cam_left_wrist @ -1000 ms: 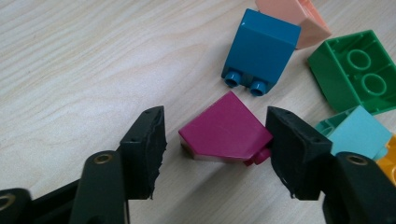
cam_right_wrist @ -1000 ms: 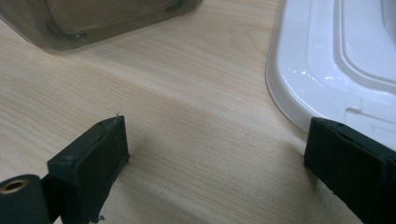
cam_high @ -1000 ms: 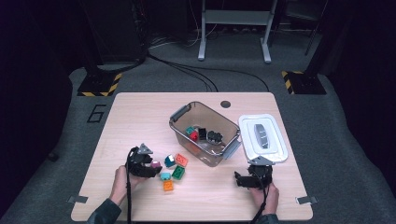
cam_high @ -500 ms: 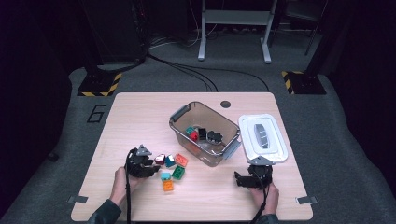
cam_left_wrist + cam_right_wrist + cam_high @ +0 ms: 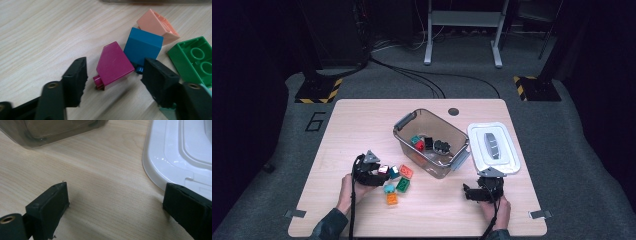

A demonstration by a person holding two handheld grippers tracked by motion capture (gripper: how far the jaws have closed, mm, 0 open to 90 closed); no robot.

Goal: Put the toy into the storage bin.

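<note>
Left claw (image 5: 113,75) (just reopened) straddles magenta block (image 5: 113,65), untouched, studs facing it

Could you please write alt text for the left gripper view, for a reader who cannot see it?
The open left claw straddles a magenta block lying on the wooden table, its jaws clear of the block on both sides. Behind it lie a blue block, a peach block and a green block.

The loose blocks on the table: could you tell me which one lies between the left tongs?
The magenta block, lying between the open left tongs with neither pad touching it. The blue block, peach block and green block lie beyond.
</note>
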